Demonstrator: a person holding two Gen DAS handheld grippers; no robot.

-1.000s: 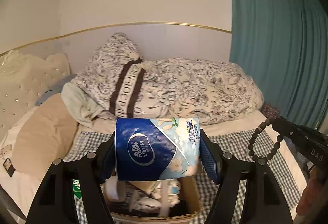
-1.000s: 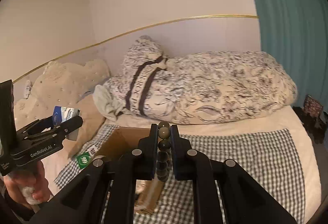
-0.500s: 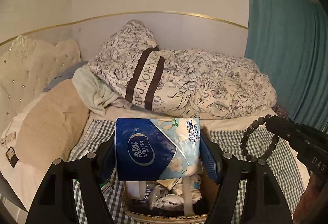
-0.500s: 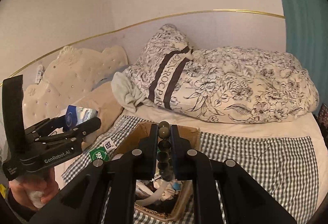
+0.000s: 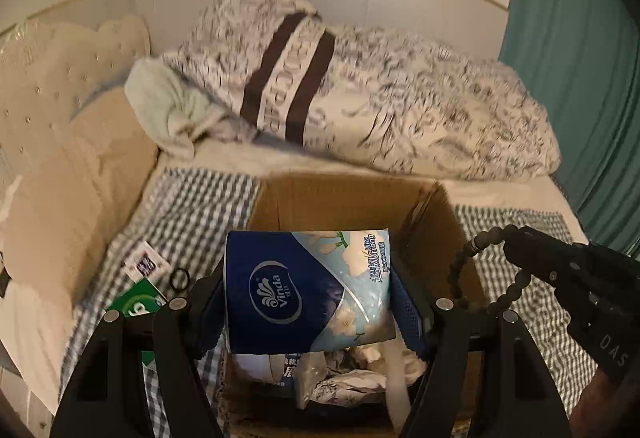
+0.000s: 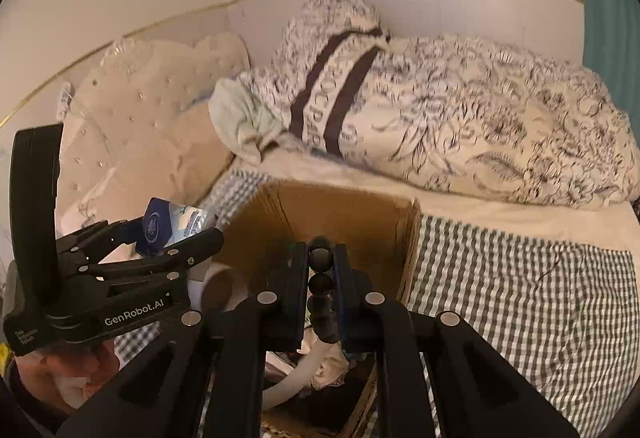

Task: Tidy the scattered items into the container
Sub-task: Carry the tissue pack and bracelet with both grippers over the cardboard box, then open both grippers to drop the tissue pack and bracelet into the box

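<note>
Blue "Vinda" tissue pack (image 5: pixel 308 288) in left hand-held gripper (image 5: pixel 308 302), "GenRobot.AI" on it.

The open brown cardboard box (image 5: pixel 344 205) on the grey-and-white checked blanket (image 6: pixel 520 298) is already partly filled: crumpled wrappers, white packets (image 5: pixel 352 378) and a white strap are heaped in its lower part, while the upper part against the far wall is seen bare. The opening above is crowded by the blue wrapped tissue roll (image 5: pixel 304 286) and, toward the right rim, by the loop of dark round beads (image 5: pixel 480 270). Left of the box, a green-and-white packet (image 5: pixel 136 302) and a small black ring (image 5: pixel 179 279) are found on the blanket. Right of the box, open checked blanket is offered. Behind it, passage is blocked by the bunched floral quilt (image 5: pixel 400 105).
</note>
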